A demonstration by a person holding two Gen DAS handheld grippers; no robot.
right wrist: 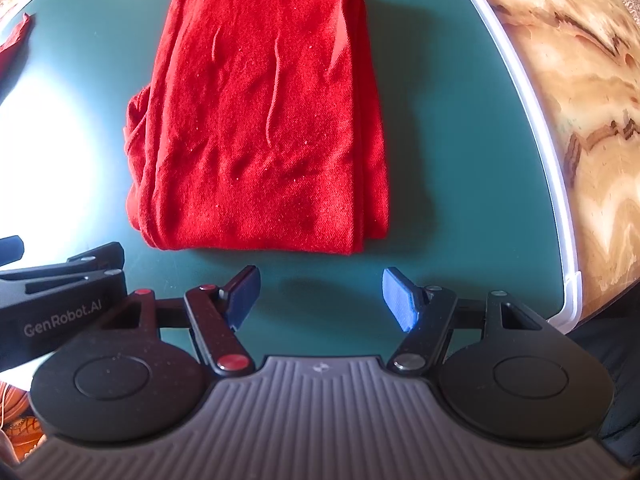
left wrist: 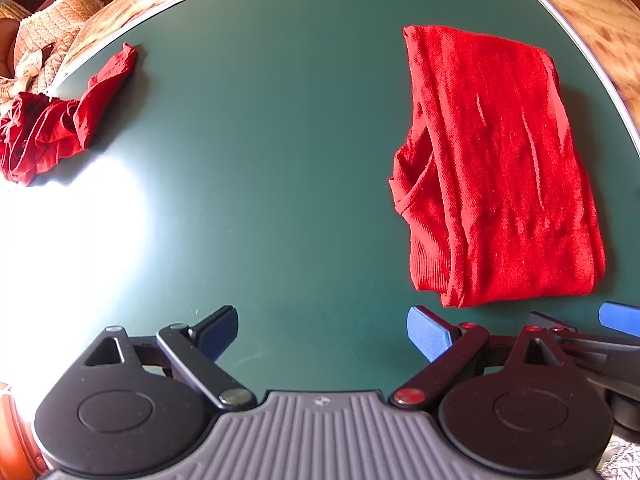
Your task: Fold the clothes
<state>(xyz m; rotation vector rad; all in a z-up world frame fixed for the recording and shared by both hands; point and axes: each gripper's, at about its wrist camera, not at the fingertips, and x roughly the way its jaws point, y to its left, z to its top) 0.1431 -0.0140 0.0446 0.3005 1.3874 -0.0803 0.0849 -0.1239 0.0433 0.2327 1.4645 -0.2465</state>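
Both tools stand with their blue pads spread apart and nothing between them. The right tool hangs over bare green surface just short of the near edge of the folded red garment, not touching it. The left tool hangs beside it, over open surface, with the same garment ahead and to its right; in the left wrist view, part of the right tool's dark frame and a blue pad show at the lower right corner.

The folded red garment lies flat as a rough rectangle, its long sides running away from the tools. Its near edge is a thick rounded fold, its right side stacked in layers, and on its left side a loose hem bulges out past the fold. Shallow creases run along its top face. It sits towards the right of the desk, with a strip of green between its right side and the pale rim of the desk.

A second, crumpled red garment lies well apart at the far left, right at the desk's edge, one corner pointing up along the rim. Between the two garments the green top is wide and bare, with a bright patch of glare near the left side.

Beyond the rim, marbled tan flooring curves past on the right, and a cream knitted cloth lies over furniture off the far left corner.
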